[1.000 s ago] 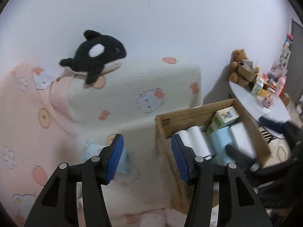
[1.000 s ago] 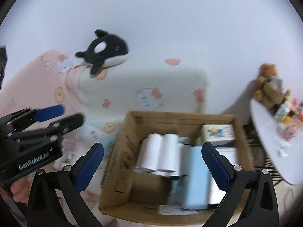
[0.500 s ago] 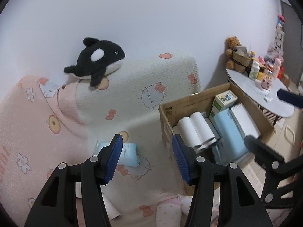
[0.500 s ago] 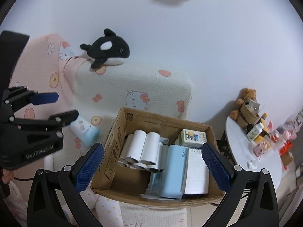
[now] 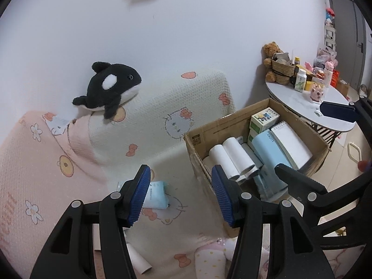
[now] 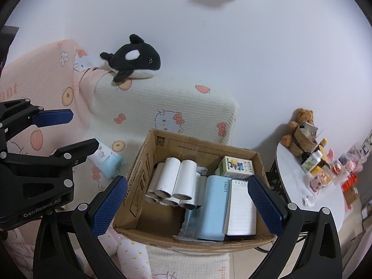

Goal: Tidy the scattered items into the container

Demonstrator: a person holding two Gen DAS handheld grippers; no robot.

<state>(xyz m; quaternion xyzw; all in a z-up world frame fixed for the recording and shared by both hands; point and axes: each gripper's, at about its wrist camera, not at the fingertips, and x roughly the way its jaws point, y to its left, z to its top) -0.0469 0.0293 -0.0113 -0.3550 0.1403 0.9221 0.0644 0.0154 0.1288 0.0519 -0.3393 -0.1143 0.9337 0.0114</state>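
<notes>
Grippers pulled back above cardboard box: left gripper and right gripper both spread, empty. Blue tissue pack, left of box, now unobstructed; likely next pickup.

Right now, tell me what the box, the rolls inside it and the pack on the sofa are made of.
Box: plain brown corrugated cardboard, matte, with printed marks and a frayed rim. Rolls: probably paper wound on cardboard tubes, matte white with brownish hollow ends. Pack: likely soft plastic film, pale blue and white, with slight sheen and crimped ends.
</notes>
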